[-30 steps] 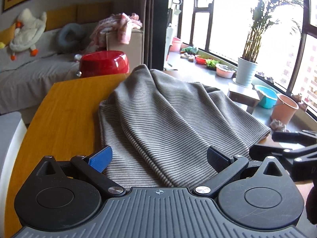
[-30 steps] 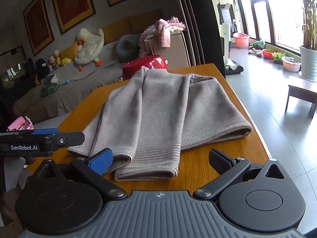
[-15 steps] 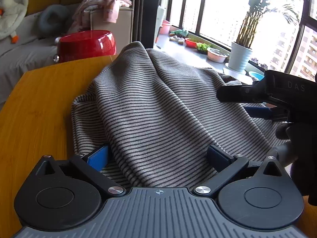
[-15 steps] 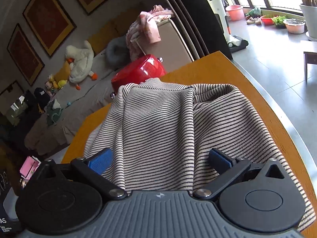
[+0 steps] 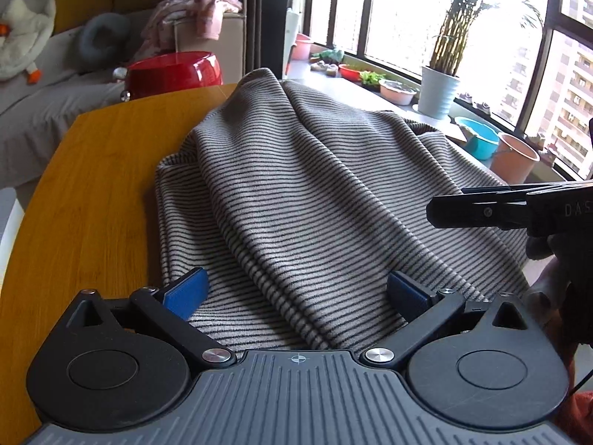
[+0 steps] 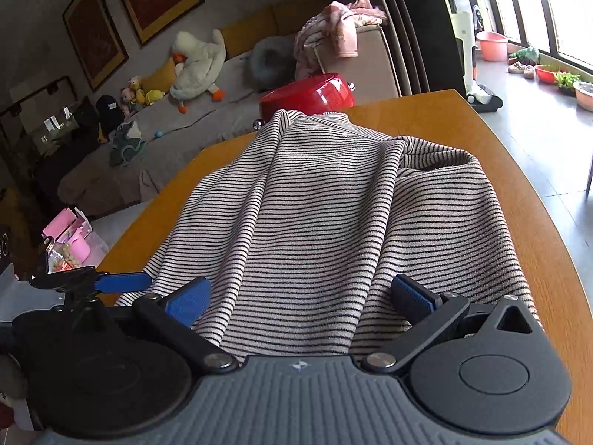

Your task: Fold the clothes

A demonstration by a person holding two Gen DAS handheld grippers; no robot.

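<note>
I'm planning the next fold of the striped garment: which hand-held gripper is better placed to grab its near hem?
Probably either: both are open over the hem. The left hand-held gripper straddles a raised fold of the striped garment; the right hand-held gripper straddles flatter cloth. Slight edge: left.

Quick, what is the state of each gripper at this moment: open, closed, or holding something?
Left gripper: open, jaws wide over the near edge of the striped garment, not clamped.
Right gripper: open, jaws wide over the same garment, holding nothing.

Wooden table (image 5: 92, 185); striped garment (image 5: 315, 193) spread on it.
</note>
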